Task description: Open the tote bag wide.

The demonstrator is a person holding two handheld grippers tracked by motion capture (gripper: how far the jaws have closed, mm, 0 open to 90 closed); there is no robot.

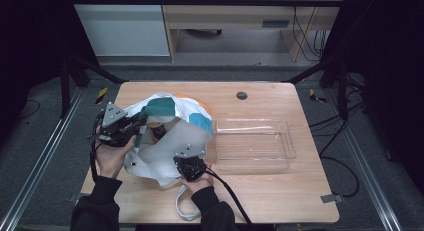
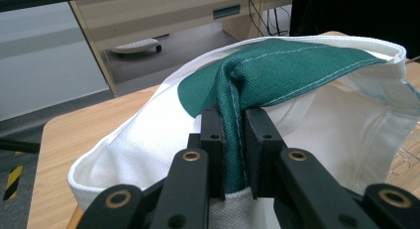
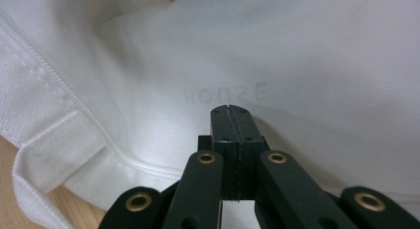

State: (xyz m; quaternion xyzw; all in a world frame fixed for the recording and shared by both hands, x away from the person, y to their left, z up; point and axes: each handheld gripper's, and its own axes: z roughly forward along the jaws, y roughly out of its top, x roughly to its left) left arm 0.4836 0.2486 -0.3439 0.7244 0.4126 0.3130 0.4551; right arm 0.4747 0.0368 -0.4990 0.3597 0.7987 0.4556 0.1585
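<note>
A white cloth tote bag [image 1: 170, 143] with teal and orange patches lies slumped on the left half of the wooden table [image 1: 280, 191]. My left gripper [image 1: 141, 123] is shut on the bag's upper rim, its jaws pinching a fold of green fabric [image 2: 297, 70] and holding the mouth up. In the left gripper view the left gripper [image 2: 233, 117] clamps that fold upright. My right gripper [image 1: 187, 158] is at the bag's near side. The right gripper [image 3: 232, 112] has its jaws pressed together against the white bag cloth [image 3: 297, 50], with nothing seen between them. A dark object [image 1: 159, 130] shows inside the bag's mouth.
An empty clear plastic bin [image 1: 290, 141] stands right of the bag, its edge [image 2: 408, 157] also showing in the left gripper view. A white bag strap [image 1: 182, 206] trails toward the table's near edge. A round cable hole [image 1: 242, 95] sits at the back.
</note>
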